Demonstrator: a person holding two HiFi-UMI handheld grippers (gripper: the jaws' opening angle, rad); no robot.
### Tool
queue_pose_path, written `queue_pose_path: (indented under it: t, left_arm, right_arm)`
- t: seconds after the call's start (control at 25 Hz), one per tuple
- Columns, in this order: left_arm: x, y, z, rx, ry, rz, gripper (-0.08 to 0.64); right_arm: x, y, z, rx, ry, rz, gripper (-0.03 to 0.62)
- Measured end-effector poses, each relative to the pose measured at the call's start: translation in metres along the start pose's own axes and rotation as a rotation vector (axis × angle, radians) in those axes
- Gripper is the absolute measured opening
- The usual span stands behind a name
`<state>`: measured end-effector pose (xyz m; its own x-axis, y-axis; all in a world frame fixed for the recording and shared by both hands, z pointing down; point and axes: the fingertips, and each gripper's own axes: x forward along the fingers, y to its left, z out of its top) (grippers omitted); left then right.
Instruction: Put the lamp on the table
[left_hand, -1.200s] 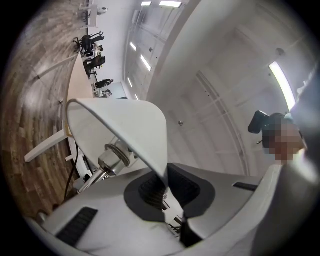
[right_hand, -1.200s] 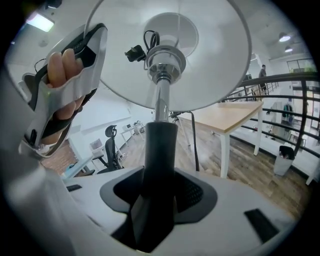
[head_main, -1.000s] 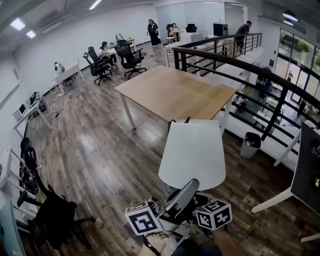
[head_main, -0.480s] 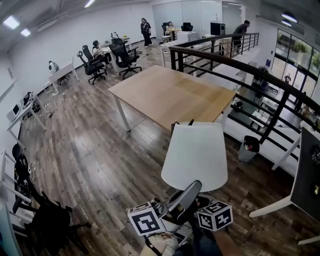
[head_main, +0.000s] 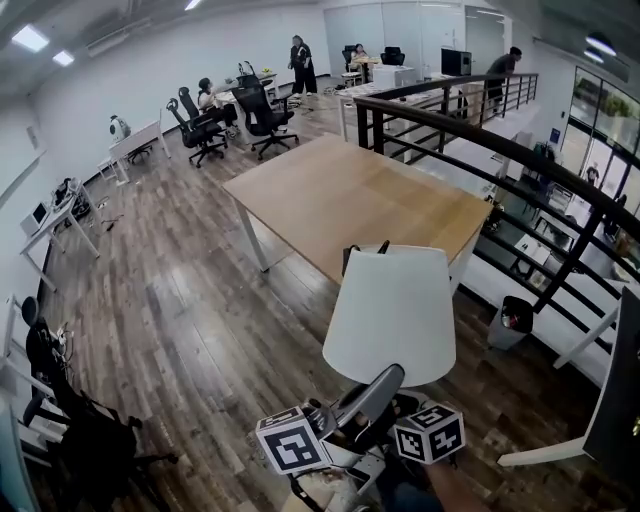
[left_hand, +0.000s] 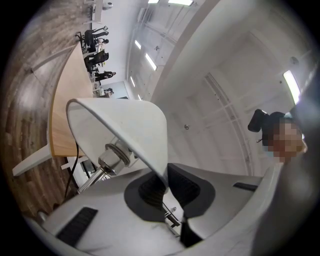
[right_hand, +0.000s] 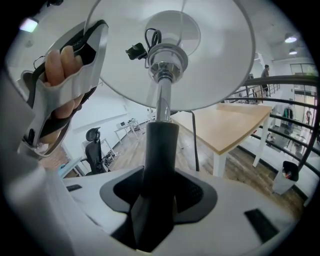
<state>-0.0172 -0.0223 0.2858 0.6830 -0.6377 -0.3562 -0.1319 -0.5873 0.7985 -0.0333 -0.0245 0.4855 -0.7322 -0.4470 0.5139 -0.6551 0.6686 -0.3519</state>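
Head view shows the lamp (head_main: 390, 310) held in the air near the wooden counter (head_main: 350, 195); left hand-held gripper (left_hand: 165, 182) pinches its shade rim (left_hand: 152, 150), right hand-held gripper (right_hand: 159, 182) clamps its dark stem (right_hand: 160, 145).

Directly ahead of the left gripper (left_hand: 165, 184) and right gripper (right_hand: 159, 190), both clamped on the lamp (head_main: 390, 312): white shade filling the near space, black cord (right_hand: 194, 142) dangling just beyond. Past that, the table (head_main: 360, 195), wide wooden top free, reachable from its near edge. Left of the grippers, open wood floor (head_main: 180, 320), passable far out, with a dark office chair (head_main: 90, 445) only at the far left. Right of the grippers, black railing (head_main: 500, 150) close along the table's far side, a bin (head_main: 512, 322) near its lower bars.
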Motion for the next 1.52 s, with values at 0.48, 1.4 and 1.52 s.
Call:
queue_pose_path:
  t: [0.48, 1.4, 1.52]
  left_arm:
    - [0.097, 0.071, 0.066, 0.039, -0.038, 0.021, 0.015]
    - [0.160, 0.161, 0.131, 0.017, -0.043, 0.056, 0.015]
    - [0.171, 0.173, 0.148, 0.014, -0.027, 0.045, 0.015]
  right_arm:
    - [0.053, -0.095, 0.090, -0.042, 0.001, 0.043, 0.190]
    - [0.126, -0.169, 0.148, -0.025, 0.020, 0.054, 0.190]
    - [0.141, -0.181, 0.166, -0.021, 0.013, 0.040, 0.192]
